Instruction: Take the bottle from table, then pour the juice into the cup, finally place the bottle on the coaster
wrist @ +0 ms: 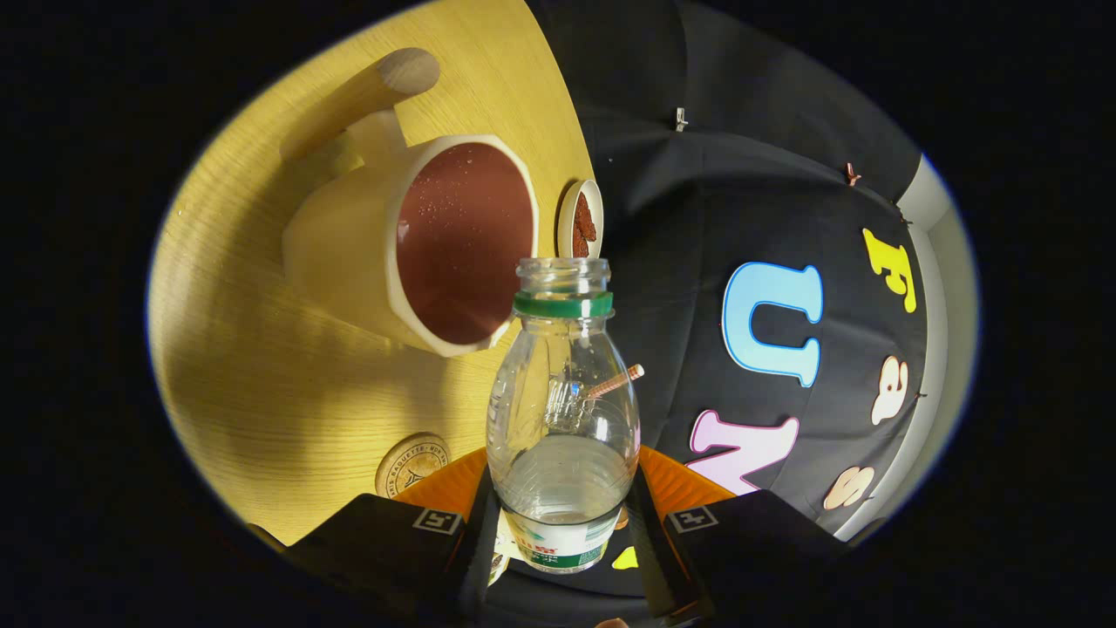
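My gripper (562, 523) is shut on a clear plastic bottle (562, 410) with a green neck ring and no cap. Both fingers press on its lower body near the label. A little clear liquid sits low in the bottle, close to the fingers. The whole view is rolled, so the wooden table (261, 384) stands to the left of the bottle. A cream cup (418, 249) with a wooden handle and a brown inside lies just beyond the bottle's mouth, its rim almost touching the neck. A round cork coaster (411, 464) lies on the table beside the left finger.
A small white dish (580, 220) with brown bits stands past the cup at the table's edge. The booth's black cloth wall (741, 201) hangs behind the bottle on the right. A pale strip of wall (937, 262) shows beyond it.
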Motion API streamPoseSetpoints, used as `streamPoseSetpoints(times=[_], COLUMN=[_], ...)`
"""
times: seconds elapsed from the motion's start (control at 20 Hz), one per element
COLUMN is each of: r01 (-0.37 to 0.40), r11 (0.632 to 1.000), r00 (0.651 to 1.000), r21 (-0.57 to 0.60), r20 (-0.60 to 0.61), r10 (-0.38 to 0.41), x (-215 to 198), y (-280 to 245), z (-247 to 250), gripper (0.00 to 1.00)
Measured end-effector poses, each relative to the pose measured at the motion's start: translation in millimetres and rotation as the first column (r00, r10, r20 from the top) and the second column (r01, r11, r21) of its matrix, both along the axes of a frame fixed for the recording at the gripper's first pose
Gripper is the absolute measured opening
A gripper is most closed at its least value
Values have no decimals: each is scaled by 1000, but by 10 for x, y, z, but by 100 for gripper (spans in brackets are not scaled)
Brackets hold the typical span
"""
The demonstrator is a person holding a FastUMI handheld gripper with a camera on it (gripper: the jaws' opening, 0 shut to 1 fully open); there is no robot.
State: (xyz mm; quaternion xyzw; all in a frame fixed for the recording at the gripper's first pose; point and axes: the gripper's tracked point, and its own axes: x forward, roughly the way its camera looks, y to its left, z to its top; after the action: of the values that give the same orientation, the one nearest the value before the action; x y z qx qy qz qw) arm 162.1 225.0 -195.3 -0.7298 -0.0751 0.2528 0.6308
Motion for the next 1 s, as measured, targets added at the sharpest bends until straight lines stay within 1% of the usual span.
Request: streamPoseSetpoints(times=[1.0], r01=[-55], r11=[995], r00=[998], r21=[-85], r20=[39], r10=[59], x=[6], y=[40], z=[41], gripper=[70])
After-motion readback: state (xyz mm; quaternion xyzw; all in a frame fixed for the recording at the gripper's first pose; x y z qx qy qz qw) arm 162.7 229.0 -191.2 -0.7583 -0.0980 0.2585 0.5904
